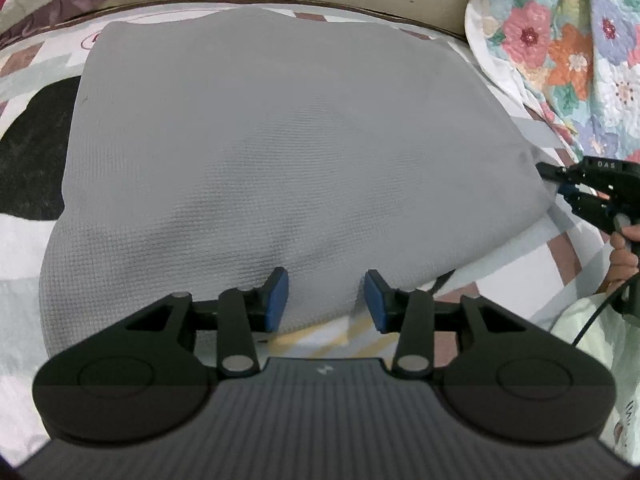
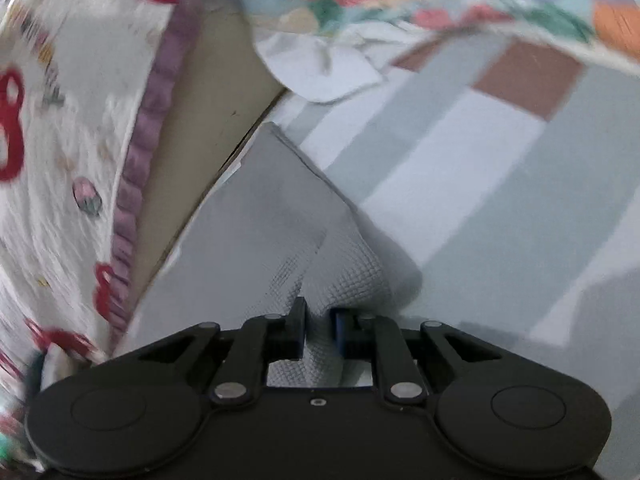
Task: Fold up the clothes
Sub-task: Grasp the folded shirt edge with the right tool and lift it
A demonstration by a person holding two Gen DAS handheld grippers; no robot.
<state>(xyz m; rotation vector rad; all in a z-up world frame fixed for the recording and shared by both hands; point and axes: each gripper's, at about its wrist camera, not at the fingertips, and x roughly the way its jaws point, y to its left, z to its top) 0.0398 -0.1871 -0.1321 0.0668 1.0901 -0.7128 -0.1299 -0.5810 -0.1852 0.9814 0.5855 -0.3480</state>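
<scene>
A grey waffle-knit garment [image 1: 280, 152] lies folded flat on the bed and fills most of the left wrist view. My left gripper [image 1: 326, 300] hovers at its near edge, jaws open, blue pads [image 1: 278, 300] apart with the cloth's hem lying loose between them. My right gripper [image 2: 319, 330] is shut on a bunched corner of the same grey garment [image 2: 256, 216], the fabric pinched between its pads. In the left wrist view that right gripper [image 1: 558, 184] sits at the garment's right corner, held by a hand [image 1: 624, 248].
The patchwork bedsheet [image 1: 520, 264] of grey, white and brown blocks lies underneath. A floral quilt [image 1: 560, 48] is heaped at the far right, a black patch [image 1: 36, 152] shows at the left, and a white quilt with red print and purple trim [image 2: 60, 140] borders the bed's far edge.
</scene>
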